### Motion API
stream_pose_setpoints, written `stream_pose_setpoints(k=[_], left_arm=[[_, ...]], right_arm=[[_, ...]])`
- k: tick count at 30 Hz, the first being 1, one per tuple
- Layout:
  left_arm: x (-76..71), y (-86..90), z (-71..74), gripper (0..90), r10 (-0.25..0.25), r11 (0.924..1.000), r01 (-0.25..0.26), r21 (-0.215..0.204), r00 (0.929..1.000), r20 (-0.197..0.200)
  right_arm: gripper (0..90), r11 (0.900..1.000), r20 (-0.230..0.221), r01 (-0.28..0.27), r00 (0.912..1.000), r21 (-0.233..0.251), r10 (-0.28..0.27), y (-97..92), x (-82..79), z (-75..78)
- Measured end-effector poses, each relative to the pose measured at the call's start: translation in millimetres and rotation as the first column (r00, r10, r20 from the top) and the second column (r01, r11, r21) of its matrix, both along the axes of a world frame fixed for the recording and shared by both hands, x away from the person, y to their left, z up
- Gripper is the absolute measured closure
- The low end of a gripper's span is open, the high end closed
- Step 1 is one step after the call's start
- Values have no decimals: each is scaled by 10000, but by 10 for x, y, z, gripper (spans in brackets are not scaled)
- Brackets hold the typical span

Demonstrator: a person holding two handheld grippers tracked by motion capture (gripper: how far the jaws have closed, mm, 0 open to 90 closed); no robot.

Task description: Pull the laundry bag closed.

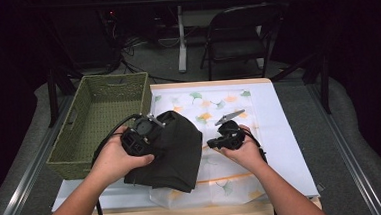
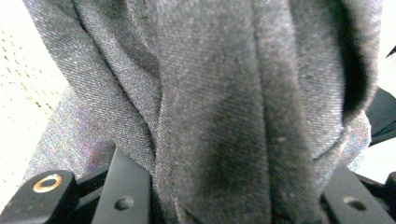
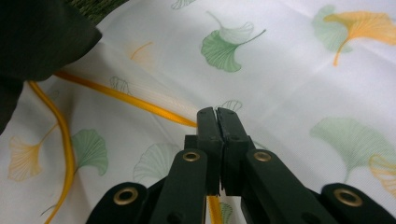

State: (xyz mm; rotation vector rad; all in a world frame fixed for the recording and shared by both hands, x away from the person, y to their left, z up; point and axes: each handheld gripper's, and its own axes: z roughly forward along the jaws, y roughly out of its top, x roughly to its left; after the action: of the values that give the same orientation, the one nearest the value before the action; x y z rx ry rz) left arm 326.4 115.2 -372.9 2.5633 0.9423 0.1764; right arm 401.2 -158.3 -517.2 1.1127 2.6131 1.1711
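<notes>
A dark grey garment [image 1: 178, 148] lies bunched on a white cloth printed with green and orange leaves [image 1: 223, 103]. My left gripper [image 1: 156, 139] is at the garment's left side, shut on a thick fold of it. In the left gripper view the twill fabric [image 2: 210, 93] fills the gap between the two black fingers [image 2: 126, 191]. My right gripper [image 1: 212, 144] hovers just right of the garment, pointing left at it. Its jaws [image 3: 218, 116] are shut together with nothing between them, above the printed cloth [image 3: 289, 70] and an orange stripe. A corner of the garment [image 3: 37, 37] shows at top left.
A green woven basket [image 1: 70, 140] stands at the table's left, right beside the garment. The printed cloth covers a white sheet [image 1: 291, 146] on the table. A folding chair [image 1: 239, 34] and a table leg stand beyond the far edge.
</notes>
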Motion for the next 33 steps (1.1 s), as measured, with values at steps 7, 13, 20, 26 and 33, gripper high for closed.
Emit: stream_pose_setpoints(k=[7, 13, 20, 26, 33], left_arm=[[-47, 3, -23, 575, -51, 10000, 51, -8, 10000, -3], [-67, -5, -50, 575, -99, 9999, 100, 48, 9999, -42], [-86, -5, -73, 576, -131, 9999, 131, -12, 9999, -23], [-104, -22, -97, 576, -171, 9999, 171, 22, 9998, -34], [-165, -52, -86, 577, -307, 9995, 307, -12, 9995, -43]], right_arm=[[893, 9999, -5, 152, 9999, 46, -152, 43, 137, 79], [894, 9994, -102, 228, 9997, 243, -226, 63, 256, 98], [893, 9983, -306, 398, 9988, 435, -385, 65, 340, 117], [894, 9963, -282, 472, 9986, 724, -452, 72, 363, 166], [894, 9963, -308, 531, 9982, 677, -511, 72, 380, 146]])
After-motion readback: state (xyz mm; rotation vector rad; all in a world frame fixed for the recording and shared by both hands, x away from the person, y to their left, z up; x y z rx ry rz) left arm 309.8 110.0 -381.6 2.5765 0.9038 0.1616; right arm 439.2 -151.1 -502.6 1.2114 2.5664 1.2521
